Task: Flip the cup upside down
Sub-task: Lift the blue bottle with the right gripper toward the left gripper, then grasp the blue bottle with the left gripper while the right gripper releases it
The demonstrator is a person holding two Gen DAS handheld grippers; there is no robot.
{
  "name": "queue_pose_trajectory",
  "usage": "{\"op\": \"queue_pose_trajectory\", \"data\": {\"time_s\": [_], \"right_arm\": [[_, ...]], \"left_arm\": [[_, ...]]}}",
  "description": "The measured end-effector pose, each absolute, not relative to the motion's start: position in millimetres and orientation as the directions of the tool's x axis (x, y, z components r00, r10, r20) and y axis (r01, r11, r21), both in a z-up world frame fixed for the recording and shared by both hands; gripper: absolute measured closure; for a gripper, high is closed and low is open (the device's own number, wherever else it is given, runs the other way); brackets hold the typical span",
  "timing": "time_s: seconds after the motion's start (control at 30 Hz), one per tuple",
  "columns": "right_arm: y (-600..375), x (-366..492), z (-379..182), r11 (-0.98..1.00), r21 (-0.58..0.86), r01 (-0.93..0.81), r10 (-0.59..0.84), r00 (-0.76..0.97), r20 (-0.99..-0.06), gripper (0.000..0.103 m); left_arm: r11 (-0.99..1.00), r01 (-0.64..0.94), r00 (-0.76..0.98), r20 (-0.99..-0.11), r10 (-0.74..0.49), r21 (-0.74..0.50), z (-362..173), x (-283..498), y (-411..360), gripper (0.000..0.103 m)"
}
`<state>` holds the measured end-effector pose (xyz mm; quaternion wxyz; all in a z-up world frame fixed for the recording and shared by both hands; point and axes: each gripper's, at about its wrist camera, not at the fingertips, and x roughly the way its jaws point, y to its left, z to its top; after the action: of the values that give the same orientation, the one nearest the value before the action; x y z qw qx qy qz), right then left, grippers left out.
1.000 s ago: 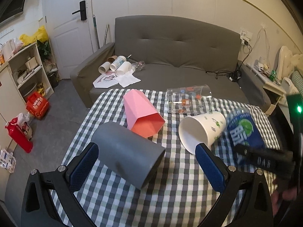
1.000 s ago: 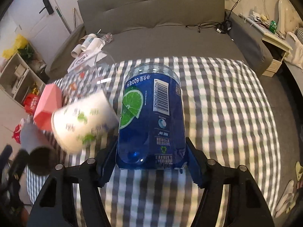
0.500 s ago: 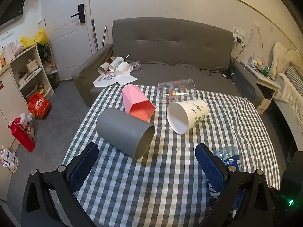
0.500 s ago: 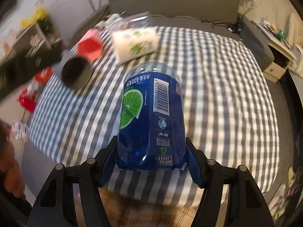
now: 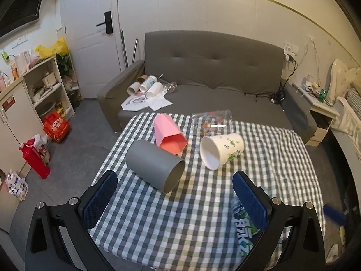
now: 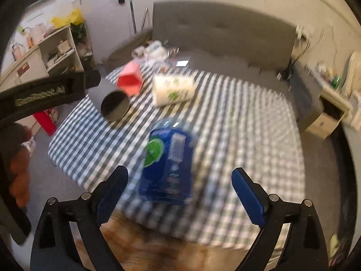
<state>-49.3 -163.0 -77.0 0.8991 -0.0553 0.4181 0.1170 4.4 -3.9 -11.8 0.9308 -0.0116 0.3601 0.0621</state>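
Half a second earlier the right gripper (image 6: 178,189) had been clamped on the blue-labelled bottle cup (image 6: 167,164); now its jaws stood wide apart and the cup was free between them, touching neither finger. The cup stood near the near edge of the checked tablecloth (image 6: 237,135), blurred, its green lime label facing the camera; which end was up could not be told. In the left wrist view the same cup (image 5: 244,228) showed at the near right corner of the cloth, partly behind the right finger (image 5: 249,199) of the left gripper (image 5: 174,199).

The left gripper was also spread wide and held nothing, hovering over the near edge of the cloth, as it had half a second before.

Beyond it the grey cup (image 5: 155,166) lay on its side near the left edge, open mouth toward the camera, dark inside. Just behind it lay the pink faceted cup (image 5: 169,134), also tipped over, mouth forward. To its right the white printed paper cup (image 5: 221,150) lay on its side, its inside showing plain white. At the far edge a clear printed glass (image 5: 213,118) lay on its side too. None of these four had shifted.

Farther off stood the grey sofa (image 5: 214,67) with several paper cups (image 5: 146,87) lying on its seat.
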Motion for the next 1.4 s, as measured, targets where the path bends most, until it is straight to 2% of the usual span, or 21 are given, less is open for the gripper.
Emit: {"op": "queue_pose_trajectory", "data": {"time_s": [0.17, 0.3, 0.6, 0.83, 0.97, 1.1, 1.4], "right_arm": [[-214.4, -52.6, -39.8, 0.983, -0.044, -0.181, 0.102, 0.721, -0.686, 0.005], [-251.6, -47.4, -25.8, 0.992, -0.060, -0.108, 0.042, 0.749, -0.661, 0.003], [-293.7, -26.5, -57.0, 0.998, -0.026, -0.050, 0.016, 0.693, -0.721, 0.003], [-307.1, -11.0, -83.4, 0.998, -0.060, 0.006, -0.049, 0.654, -0.755, 0.003], [-311.5, -6.4, -94.5, 0.998, -0.056, 0.015, -0.053, 0.636, -0.770, 0.003], [-306.3, -4.3, -105.1, 0.998, -0.065, 0.009, -0.057, 0.617, -0.785, 0.003], [-295.9, -6.9, -105.7, 0.996, -0.085, -0.016, -0.056, 0.624, -0.779, 0.003]], "left_arm": [[0.996, -0.077, 0.724, -0.685, 0.084, 0.041, -7.7, 3.8, -36.0, 0.000], [0.996, -0.068, 0.682, -0.726, 0.088, 0.057, -16.7, 14.1, -58.7, 0.000], [0.999, -0.041, 0.521, -0.852, 0.042, 0.025, -67.3, 41.7, -96.2, 0.000], [1.000, 0.002, 0.430, -0.903, -0.005, -0.005, -100.7, 62.3, -114.8, 0.000], [1.000, -0.005, 0.392, -0.920, -0.026, -0.030, -110.8, 72.8, -115.0, 0.010], [0.995, -0.005, 0.332, -0.939, -0.088, -0.095, -121.9, 79.4, -111.2, 0.027], [0.989, 0.040, 0.348, -0.926, -0.146, -0.141, -103.8, 80.3, -110.8, 0.027]]}}
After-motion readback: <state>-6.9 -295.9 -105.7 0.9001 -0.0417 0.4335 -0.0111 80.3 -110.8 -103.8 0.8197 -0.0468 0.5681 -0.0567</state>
